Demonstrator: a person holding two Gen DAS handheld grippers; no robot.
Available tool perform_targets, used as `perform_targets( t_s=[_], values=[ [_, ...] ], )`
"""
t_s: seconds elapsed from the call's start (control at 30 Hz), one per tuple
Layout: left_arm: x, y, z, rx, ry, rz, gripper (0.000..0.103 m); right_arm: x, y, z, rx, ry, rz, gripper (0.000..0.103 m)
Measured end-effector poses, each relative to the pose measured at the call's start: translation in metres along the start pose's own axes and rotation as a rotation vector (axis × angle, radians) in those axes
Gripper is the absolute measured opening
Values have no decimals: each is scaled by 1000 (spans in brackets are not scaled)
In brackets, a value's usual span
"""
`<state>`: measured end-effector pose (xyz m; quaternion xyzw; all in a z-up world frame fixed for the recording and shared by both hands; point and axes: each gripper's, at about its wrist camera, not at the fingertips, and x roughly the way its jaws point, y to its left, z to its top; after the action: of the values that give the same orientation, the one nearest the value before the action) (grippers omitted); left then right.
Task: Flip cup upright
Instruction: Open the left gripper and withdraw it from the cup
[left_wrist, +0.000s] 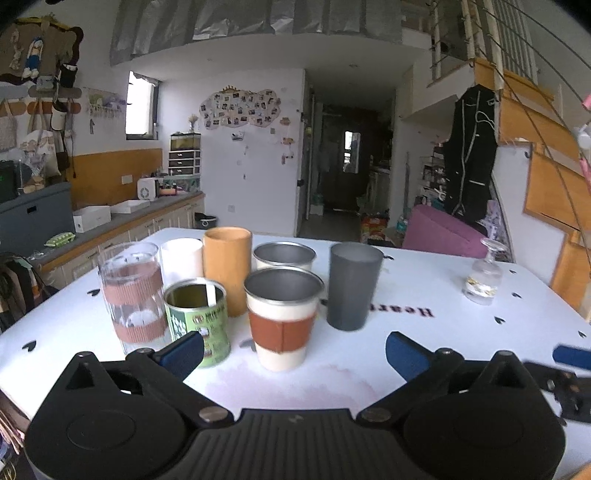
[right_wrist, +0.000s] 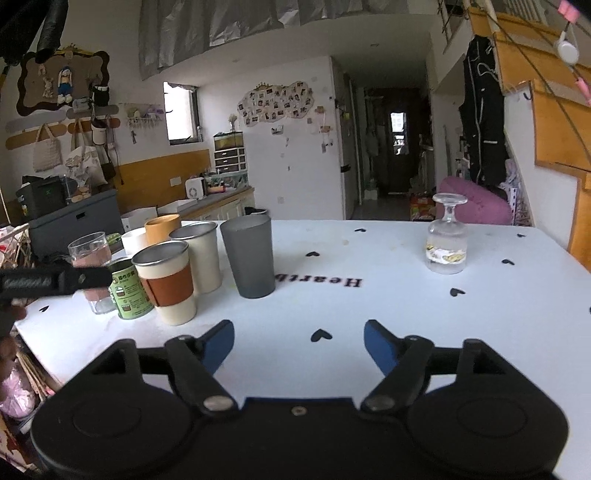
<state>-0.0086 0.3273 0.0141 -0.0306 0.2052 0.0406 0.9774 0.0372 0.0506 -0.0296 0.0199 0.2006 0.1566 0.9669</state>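
Note:
A clear stemmed glass (right_wrist: 446, 236) stands upside down on the white table, foot up, alone at the far right; it also shows in the left wrist view (left_wrist: 483, 275). My right gripper (right_wrist: 299, 345) is open and empty, low over the table, well short of the glass and left of it. My left gripper (left_wrist: 293, 352) is open and empty, in front of a group of upright cups: a steel cup with a brown sleeve (left_wrist: 282, 317), a grey tumbler (left_wrist: 352, 286), a green tin (left_wrist: 197, 319).
More upright cups stand behind: a clear glass with a sleeve (left_wrist: 133, 295), a white cup (left_wrist: 181, 258), an orange cup (left_wrist: 228, 267), a second steel cup (left_wrist: 284, 255). The white table (right_wrist: 406, 306) has heart marks. The right gripper's tip (left_wrist: 572, 358) shows in the left wrist view.

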Motion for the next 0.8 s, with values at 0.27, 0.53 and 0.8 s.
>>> perform_targets(
  t_s=[0.27, 0.53, 0.8],
  values=[
    [-6, -13, -17, 21, 51, 2, 103, -7, -2, 0, -6, -18, -36, 91],
    [-8, -13, -22, 14, 73, 16, 103, -11, -3, 0, -13, -23, -68, 102],
    [-12, -14, -19, 21, 61, 25, 103, -13, -1, 2, -23, -29, -81, 103]
  ],
)
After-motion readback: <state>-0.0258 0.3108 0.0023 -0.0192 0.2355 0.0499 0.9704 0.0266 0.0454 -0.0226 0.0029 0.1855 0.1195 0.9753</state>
